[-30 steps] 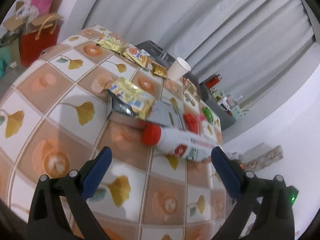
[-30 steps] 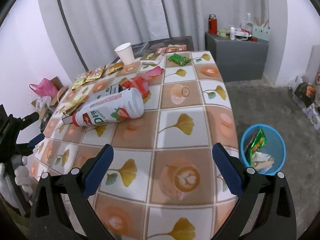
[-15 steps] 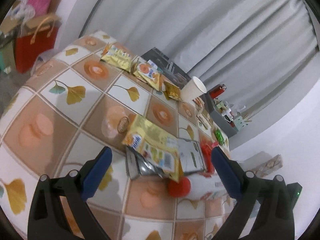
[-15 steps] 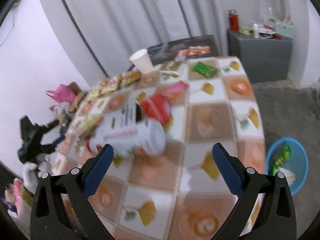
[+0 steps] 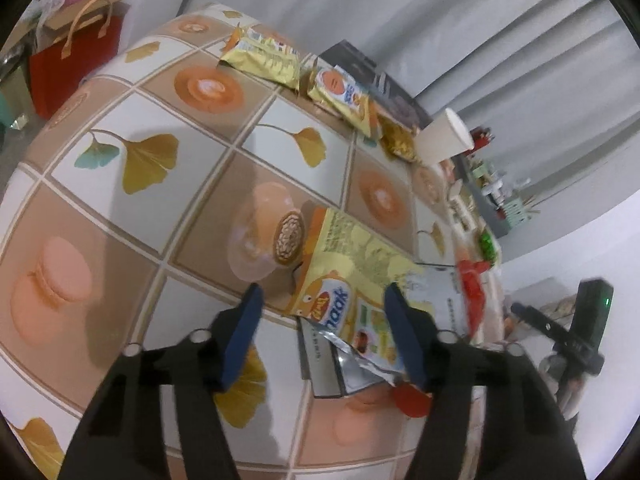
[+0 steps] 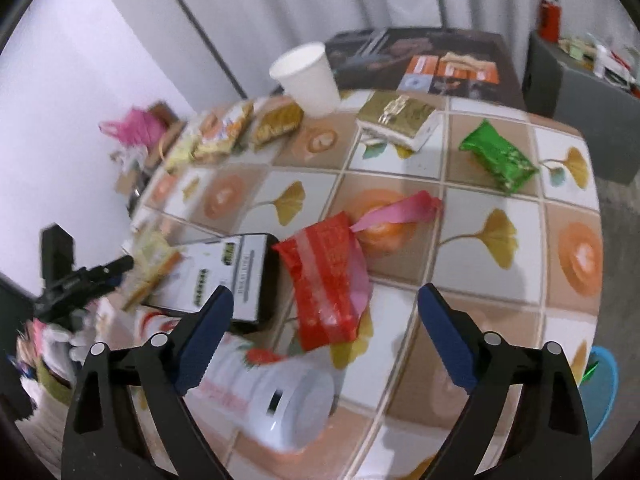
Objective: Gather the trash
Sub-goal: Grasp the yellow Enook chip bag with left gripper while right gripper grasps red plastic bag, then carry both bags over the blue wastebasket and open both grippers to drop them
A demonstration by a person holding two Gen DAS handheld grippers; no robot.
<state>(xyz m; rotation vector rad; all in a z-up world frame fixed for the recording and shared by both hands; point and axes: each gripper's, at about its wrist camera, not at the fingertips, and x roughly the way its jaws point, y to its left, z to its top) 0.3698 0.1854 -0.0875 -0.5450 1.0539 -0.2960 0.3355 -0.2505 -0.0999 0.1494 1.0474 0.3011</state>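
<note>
Left gripper (image 5: 322,310) straddles the yellow snack wrapper (image 5: 352,276), jaws closing, pads not yet pressing; right gripper (image 6: 322,314) hangs over the red wrapper (image 6: 326,280), jaws closing, nothing held. We judge collection barely begun: the table (image 6: 520,208) carries most trash, namely the white bottle (image 6: 280,404), paper cup (image 6: 308,80), green packet (image 6: 498,158) and gold packets (image 5: 260,58). The blue bin (image 6: 602,392) stands on the floor beside the table. Grey curtains (image 5: 440,20) behind.

A glossy foil snack wrapper (image 5: 352,280) lies on the smooth printed tablecloth (image 5: 168,208) near a matt paper cup (image 6: 308,80).
</note>
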